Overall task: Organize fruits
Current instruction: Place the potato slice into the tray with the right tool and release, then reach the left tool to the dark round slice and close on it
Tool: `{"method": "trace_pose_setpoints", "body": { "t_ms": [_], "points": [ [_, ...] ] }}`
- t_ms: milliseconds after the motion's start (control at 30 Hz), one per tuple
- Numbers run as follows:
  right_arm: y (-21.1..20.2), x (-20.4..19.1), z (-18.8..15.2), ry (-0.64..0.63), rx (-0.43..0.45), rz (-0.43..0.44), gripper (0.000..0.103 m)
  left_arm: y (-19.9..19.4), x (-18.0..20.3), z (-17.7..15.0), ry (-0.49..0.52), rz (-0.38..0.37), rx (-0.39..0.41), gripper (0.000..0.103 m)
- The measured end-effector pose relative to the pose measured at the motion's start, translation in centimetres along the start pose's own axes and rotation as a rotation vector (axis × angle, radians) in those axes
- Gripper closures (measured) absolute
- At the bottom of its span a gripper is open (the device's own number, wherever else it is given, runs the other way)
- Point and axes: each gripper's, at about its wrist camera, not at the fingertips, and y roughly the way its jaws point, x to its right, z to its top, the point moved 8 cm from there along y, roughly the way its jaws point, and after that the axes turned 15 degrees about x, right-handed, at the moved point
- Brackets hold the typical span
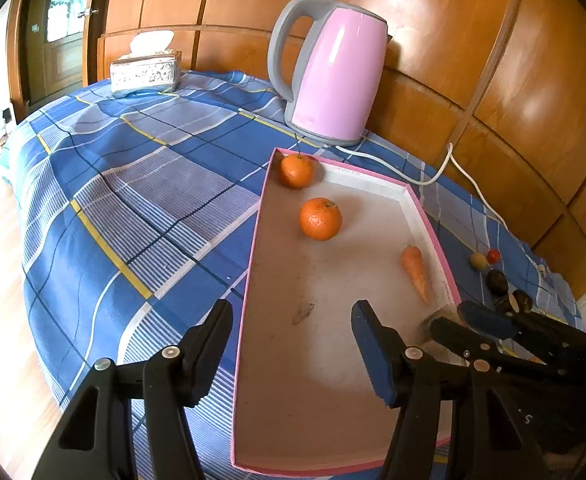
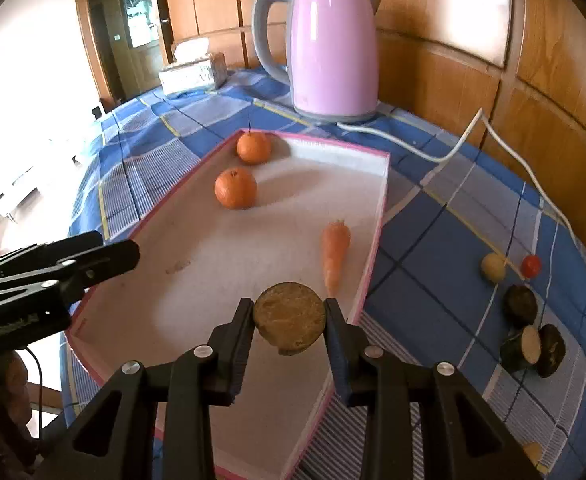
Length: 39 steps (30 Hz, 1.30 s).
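Nearest, the right gripper [image 2: 289, 320] is clenched on a round cut slice [image 2: 290, 317], pads on opposite points of its rim, flat fibrous face toward the camera, hanging over the near right part of the pink-edged tray [image 2: 373, 240]. It looks stiff and light, with a rough dark skin that should not slip; taking it across the rim suits it, though a hard squeeze could bruise the flesh. The left gripper [image 1: 293, 344] hovers released and empty, straddling the tray's left wall.

Farther in, a carrot [image 2: 335, 254] lies near the tray's right wall: firm, tapered, best taken at its thick end. Beyond it sit two oranges [image 2: 236, 188], one mid-tray, one in the far corner; round and prone to roll, with soft peel, so a gentle hold across the middle.

On the checked cloth [image 2: 433, 224] right of the tray lie dark cut pieces [image 2: 533, 340], perhaps the same root, plus a pale small fruit [image 2: 493, 267] and a red one [image 2: 531, 266]. A pink kettle [image 2: 333, 48] stands farthest.
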Motion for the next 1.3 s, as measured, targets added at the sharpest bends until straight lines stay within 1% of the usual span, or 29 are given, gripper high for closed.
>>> {"method": "trace_pose_setpoints", "body": {
  "t_ms": [33,100,133,200,367,633,733,900,1167,1300],
  "points": [
    [0.0,0.1,-0.1,0.007,-0.001,-0.002,0.062,0.0,0.0,0.0,0.001,0.001,0.001,0.04],
    [-0.3,0.4,0.0,0.014,0.011,-0.009,0.06,0.1,0.0,-0.1,0.003,0.001,-0.002,0.04],
    [-0.6,0.5,0.1,0.02,0.019,-0.011,0.055,0.1,0.0,-0.2,0.002,0.001,-0.003,0.04],
    [-1.0,0.7,0.3,0.029,0.035,-0.016,0.051,0.1,0.0,-0.2,0.002,0.001,-0.003,0.04],
    [-2.5,1.8,0.4,0.07,0.074,-0.051,0.051,0.0,0.2,-0.2,0.008,0.0,-0.001,0.04],
    [-5.5,5.2,0.2,0.148,0.135,-0.148,0.051,-0.2,0.8,-0.1,0.023,-0.011,0.0,0.04],
    [-6.6,6.8,-0.1,0.177,0.154,-0.195,0.051,-0.3,1.1,-0.2,0.032,-0.016,0.001,0.041],
    [-8.5,9.9,-1.4,0.211,0.175,-0.302,0.051,-0.5,1.6,-0.1,0.048,-0.026,0.004,0.04],
    [-12.3,16.7,-4.6,0.325,0.189,-0.501,0.051,-0.6,2.5,-0.1,0.069,-0.042,0.004,0.04],
    [-14.2,20.0,-6.7,0.382,0.177,-0.604,0.051,-0.6,3.1,-0.1,0.077,-0.063,0.0,0.04]
  ]
}}
